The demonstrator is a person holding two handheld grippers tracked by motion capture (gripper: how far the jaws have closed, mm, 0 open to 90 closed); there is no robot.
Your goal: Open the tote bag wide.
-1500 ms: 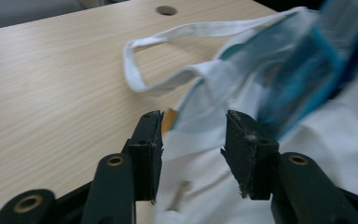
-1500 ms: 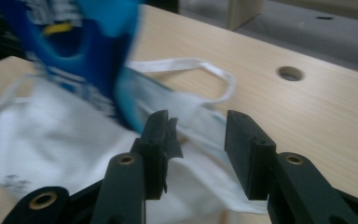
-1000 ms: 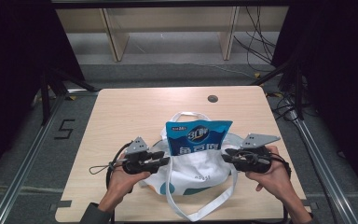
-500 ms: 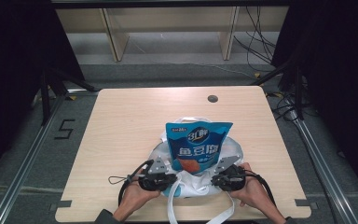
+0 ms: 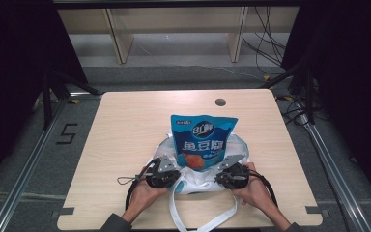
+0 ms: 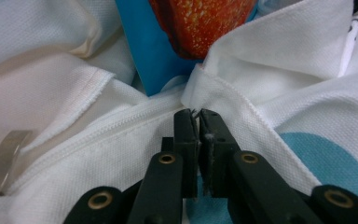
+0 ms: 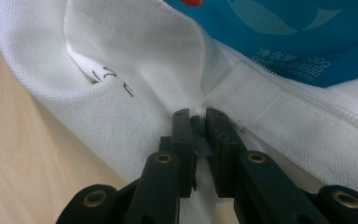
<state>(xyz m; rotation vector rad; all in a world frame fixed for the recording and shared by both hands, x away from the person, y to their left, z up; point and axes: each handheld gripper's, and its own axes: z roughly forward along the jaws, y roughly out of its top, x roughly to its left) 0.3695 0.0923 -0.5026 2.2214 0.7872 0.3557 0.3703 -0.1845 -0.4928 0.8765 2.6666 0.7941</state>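
A blue snack packet (image 5: 203, 142) stands upright in a white cloth bag (image 5: 198, 182) near the table's front. My left gripper (image 5: 173, 175) is at the bag's left rim and my right gripper (image 5: 221, 178) at its right rim, both low by the tabletop. In the left gripper view the left gripper (image 6: 196, 114) is shut on a fold of the bag's white hem (image 6: 279, 65), with the packet (image 6: 154, 51) just behind. In the right gripper view the right gripper (image 7: 195, 114) pinches the bag's fabric (image 7: 135, 51) below the packet (image 7: 298, 37); its jaws have just been closing on it.
The wooden table (image 5: 125, 125) has a small round hole (image 5: 220, 102) near its far edge. The bag's white strap (image 5: 207, 218) loops toward the front edge. A metal zip pull (image 6: 2, 163) lies on the bag. Shelf legs (image 5: 121, 38) and cables (image 5: 270, 43) stand behind.
Both hands have come down and toward the front edge, drawing the bag's rim down. More of the blue packet now stands above the bag.
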